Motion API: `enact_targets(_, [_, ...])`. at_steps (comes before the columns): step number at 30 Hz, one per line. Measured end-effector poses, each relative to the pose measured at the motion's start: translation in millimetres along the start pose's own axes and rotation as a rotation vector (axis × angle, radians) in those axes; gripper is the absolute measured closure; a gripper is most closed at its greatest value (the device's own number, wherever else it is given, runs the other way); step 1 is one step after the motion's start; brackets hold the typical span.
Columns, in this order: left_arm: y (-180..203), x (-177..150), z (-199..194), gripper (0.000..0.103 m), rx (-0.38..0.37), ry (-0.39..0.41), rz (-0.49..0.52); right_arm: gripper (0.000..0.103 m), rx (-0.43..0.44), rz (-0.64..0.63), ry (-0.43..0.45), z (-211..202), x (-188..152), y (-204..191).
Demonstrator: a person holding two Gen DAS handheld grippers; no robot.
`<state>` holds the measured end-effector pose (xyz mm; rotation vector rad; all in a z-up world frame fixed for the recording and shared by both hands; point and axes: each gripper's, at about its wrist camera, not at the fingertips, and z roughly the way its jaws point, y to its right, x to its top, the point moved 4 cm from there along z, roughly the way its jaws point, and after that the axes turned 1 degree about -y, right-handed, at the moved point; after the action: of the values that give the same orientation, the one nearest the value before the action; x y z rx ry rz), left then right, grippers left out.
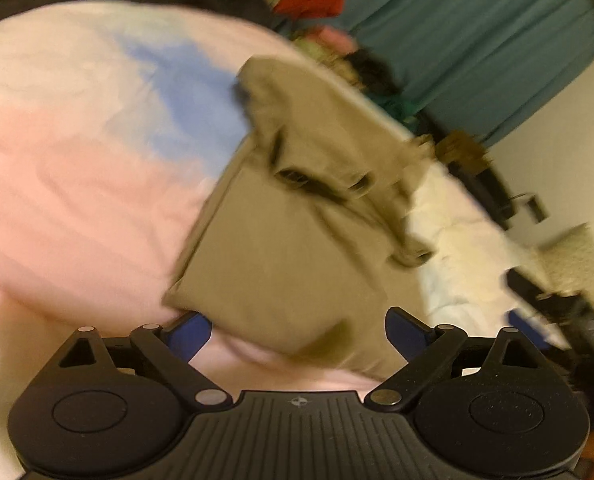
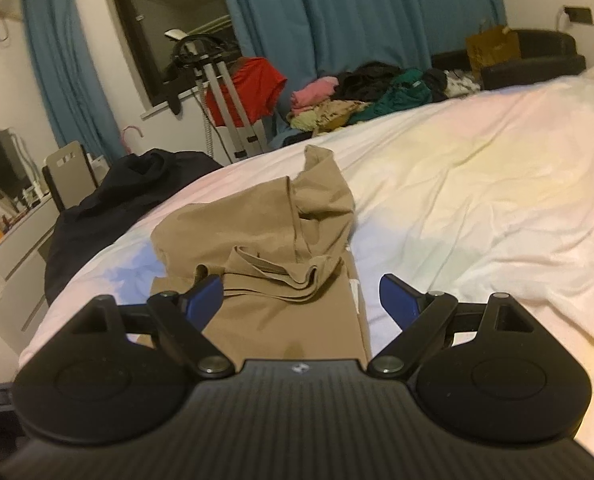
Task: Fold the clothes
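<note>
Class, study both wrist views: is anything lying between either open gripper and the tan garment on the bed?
Nothing visible does. The tan garment lies on the bed sheet directly ahead of the open right gripper, and likewise ahead of the open left gripper. The clothes pile sits far behind it.

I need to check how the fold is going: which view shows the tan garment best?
The right wrist view: the tan garment is sharp there, its bunched upper part and flat lower part clear on the bed. The left wrist view shows it too, but tilted and motion-blurred.
</note>
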<state>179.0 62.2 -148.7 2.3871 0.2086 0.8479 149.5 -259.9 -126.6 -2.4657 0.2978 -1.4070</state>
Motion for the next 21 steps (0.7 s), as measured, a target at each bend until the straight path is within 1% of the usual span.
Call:
enact_targets(2, [3.5,1.8,-5.6,0.008,-0.046,0.033,0.002,0.017,-0.002,0.041,-0.005,0.4,1.6,7.5])
enact_targets(4, [2.1,2.5,-6.2,0.008,-0.077,0.037,-0.024,0.017,-0.002,0.087,-0.014,1.9,2.1,14.9])
enact_targets(8, [-8.1,1.0,3.3,0.008,-0.074,-0.010,-0.087,0.017,-0.004,0.159,-0.054,6.4,-0.5,26.1])
enact_targets(11, [-15.7,-0.2,10.8,0.013,-0.091,-0.033,-0.146,0.017,0.016,0.216,-0.078,7.5,-2.6,32.2])
enact_targets(13, [-18.8,1.1,10.8,0.019,-0.112,-0.012,-0.171,0.017,0.028,0.249,-0.088,9.0,-3.5,35.2])
enact_targets(14, [-19.4,2.0,9.3,0.027,-0.125,0.006,-0.179,0.017,0.031,0.261,-0.093,9.6,-4.0,36.3])
enact_targets(15, [-18.9,3.1,5.9,0.029,-0.146,0.032,-0.181,0.017,0.031,0.268,-0.096,10.1,-4.4,37.1])
enact_targets(17, [-16.9,4.8,-0.3,0.030,-0.203,0.071,-0.192,0.017,0.031,0.282,-0.102,11.0,-5.2,38.6])
enact_targets(18, [-15.6,5.3,-1.3,0.031,-0.216,0.078,-0.197,0.017,0.031,0.291,-0.105,11.4,-5.7,39.6])
enact_targets(19, [-15.2,4.8,-0.2,0.031,-0.204,0.075,-0.196,0.017,0.033,0.300,-0.109,11.9,-6.2,40.6])
enact_targets(20, [-16.3,3.7,3.5,0.031,-0.176,0.057,-0.198,0.017,0.035,0.309,-0.112,12.2,-6.7,41.4])
enact_targets(21, [-19.5,2.3,9.4,0.031,-0.144,0.025,-0.206,0.017,0.038,0.317,-0.117,12.6,-7.2,42.1])
